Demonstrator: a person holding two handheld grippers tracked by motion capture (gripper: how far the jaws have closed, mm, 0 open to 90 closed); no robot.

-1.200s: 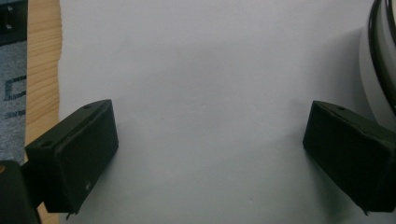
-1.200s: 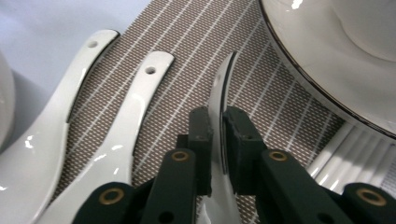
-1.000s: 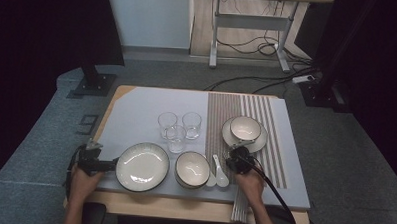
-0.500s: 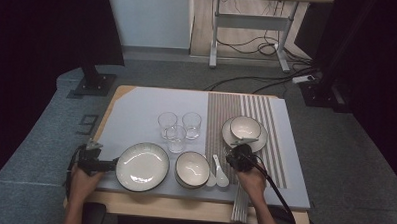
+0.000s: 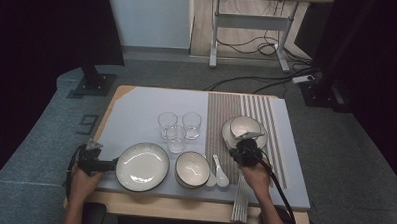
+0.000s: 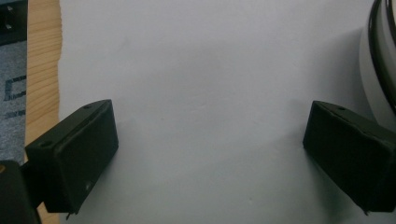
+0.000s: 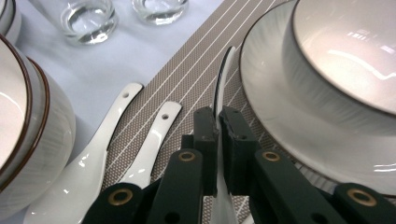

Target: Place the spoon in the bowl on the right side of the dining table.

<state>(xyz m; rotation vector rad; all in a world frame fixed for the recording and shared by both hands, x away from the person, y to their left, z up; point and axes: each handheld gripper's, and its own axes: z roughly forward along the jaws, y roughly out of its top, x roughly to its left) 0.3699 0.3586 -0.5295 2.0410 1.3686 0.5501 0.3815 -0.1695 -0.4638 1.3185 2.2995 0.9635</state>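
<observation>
The right gripper (image 7: 218, 122) has its jaws pressed together on a thin white ceramic spoon (image 7: 223, 79), held edge-up over the striped mat (image 7: 187, 70) at 9 o'clock of the plate (image 7: 275, 93) with its bowl. The spoon looks light, rigid, glazed and probably slippery, so a grip low on the handle suits it. The left gripper (image 6: 210, 154) is spread over bare table.
</observation>
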